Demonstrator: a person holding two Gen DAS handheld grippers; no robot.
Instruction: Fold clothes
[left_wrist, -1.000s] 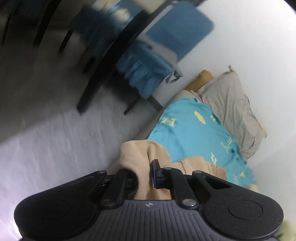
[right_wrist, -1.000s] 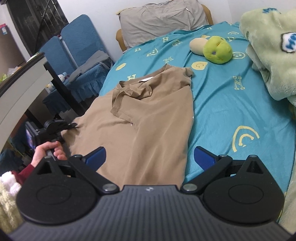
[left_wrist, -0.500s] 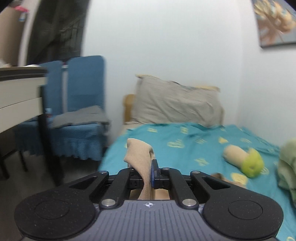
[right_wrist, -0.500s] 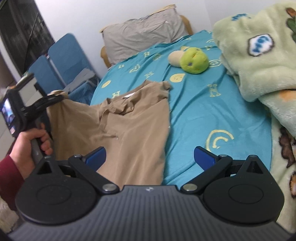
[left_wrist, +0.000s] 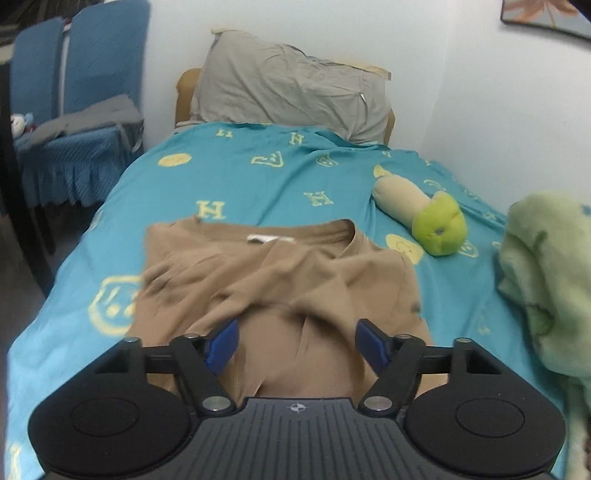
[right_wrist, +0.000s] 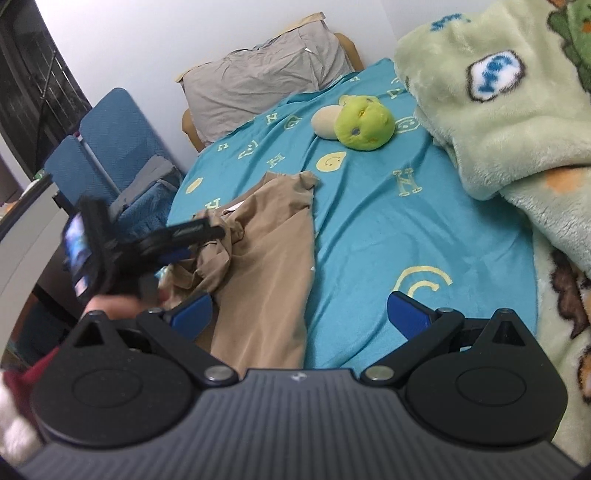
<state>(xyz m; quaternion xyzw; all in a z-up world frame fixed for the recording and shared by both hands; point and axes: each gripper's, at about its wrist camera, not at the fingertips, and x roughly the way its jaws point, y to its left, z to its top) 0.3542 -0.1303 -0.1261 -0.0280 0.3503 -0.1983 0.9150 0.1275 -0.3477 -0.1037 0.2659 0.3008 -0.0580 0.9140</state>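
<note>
With both our left gripper (left_wrist: 297, 341) and right gripper (right_wrist: 300, 315) spread apart, the tan shirt (left_wrist: 280, 280) lies loose, 1 side folded inward.

I see a bed (left_wrist: 258, 177) under a teal sheet (right_wrist: 369, 229) (yellow letters and smileys). On it: tan shirt (left_wrist: 295, 280) rumpled mid-bed, collar toward the grey pillow (left_wrist: 288, 88) at the head; green-headed plush (left_wrist: 428, 210) just right of the collar; green fleece blanket (right_wrist: 498, 110) heaped along the right edge.
</note>
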